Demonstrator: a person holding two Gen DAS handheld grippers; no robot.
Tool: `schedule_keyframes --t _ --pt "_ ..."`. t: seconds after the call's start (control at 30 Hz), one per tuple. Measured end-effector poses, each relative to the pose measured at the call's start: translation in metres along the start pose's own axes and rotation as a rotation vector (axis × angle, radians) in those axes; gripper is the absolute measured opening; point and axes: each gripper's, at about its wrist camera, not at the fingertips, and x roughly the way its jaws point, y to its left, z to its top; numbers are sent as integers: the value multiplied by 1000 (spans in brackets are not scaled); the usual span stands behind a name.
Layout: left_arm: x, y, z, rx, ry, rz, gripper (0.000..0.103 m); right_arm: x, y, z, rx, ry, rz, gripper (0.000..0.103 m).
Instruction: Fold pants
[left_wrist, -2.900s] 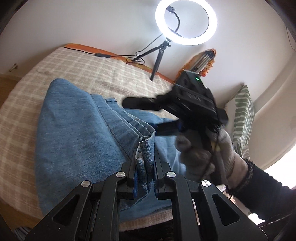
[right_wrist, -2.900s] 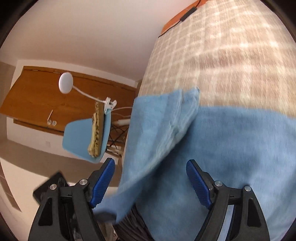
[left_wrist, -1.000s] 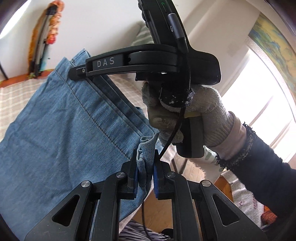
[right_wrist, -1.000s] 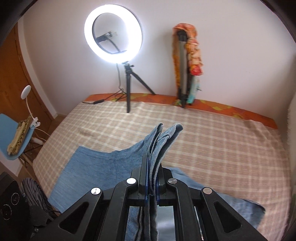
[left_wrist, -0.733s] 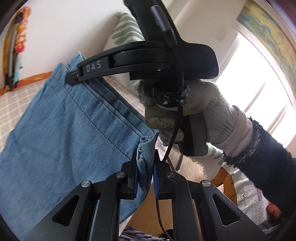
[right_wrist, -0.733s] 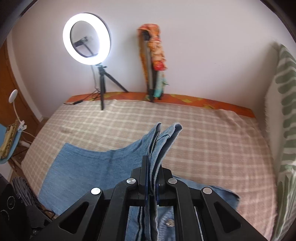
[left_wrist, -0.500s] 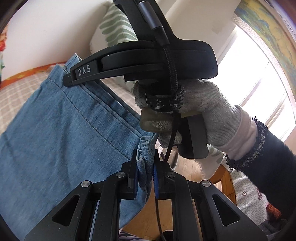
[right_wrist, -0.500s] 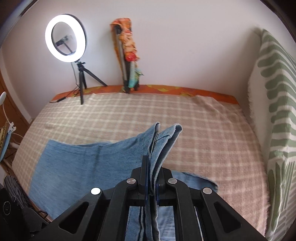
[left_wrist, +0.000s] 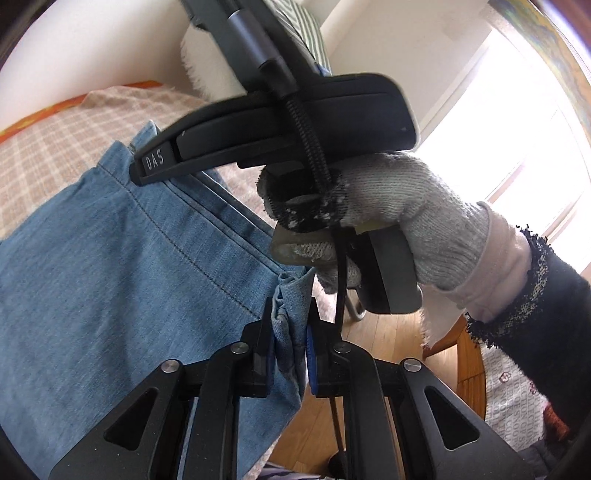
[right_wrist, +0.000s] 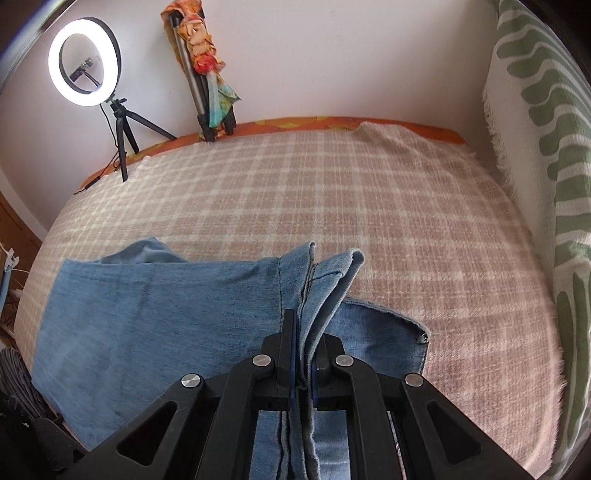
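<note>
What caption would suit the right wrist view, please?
Right gripper shut on a bunched edge of the jeans above the checked blanket.

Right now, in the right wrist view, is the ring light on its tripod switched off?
No. The ring light glows bright white on its tripod by the wall, behind the checked blanket.

Light-blue denim pants (right_wrist: 155, 306), partly folded, spread on bed; edges lifted

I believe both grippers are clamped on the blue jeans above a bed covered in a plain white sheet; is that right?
Not quite: the bed cover is a beige checked blanket, as the right wrist view shows. Both the left gripper and right gripper do clamp the jeans.
</note>
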Motion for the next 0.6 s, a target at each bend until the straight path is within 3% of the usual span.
schedule_keyframes --t 0.13,0.17,0.2,0.27,0.33,0.43,0.5,0.6 --pt "-14 -5 1 36 7 77 17 10 -6 -5 6 18 -12 9" --pt "-21 -1 -1 35 7 87 20 10 -8 -5 9 20 -36 16" --pt "-26 4 -5 35 5 97 22 9 -9 -4 10 20 -57 30" --pt "-42 11 -10 40 -9 129 25 1 -13 -4 31 -5 -118 38" --pt "-59 18 -14 37 -26 160 26 -12 -17 -3 62 -47 -104 38" --pt "-92 35 -22 7 -58 209 29 -21 -16 3 74 -95 -13 39" --pt "-112 44 -37 -17 -81 247 38 -15 -14 8 77 -88 43 39" --pt "-150 62 -65 -68 -110 329 40 6 -12 14 83 -48 57 39"
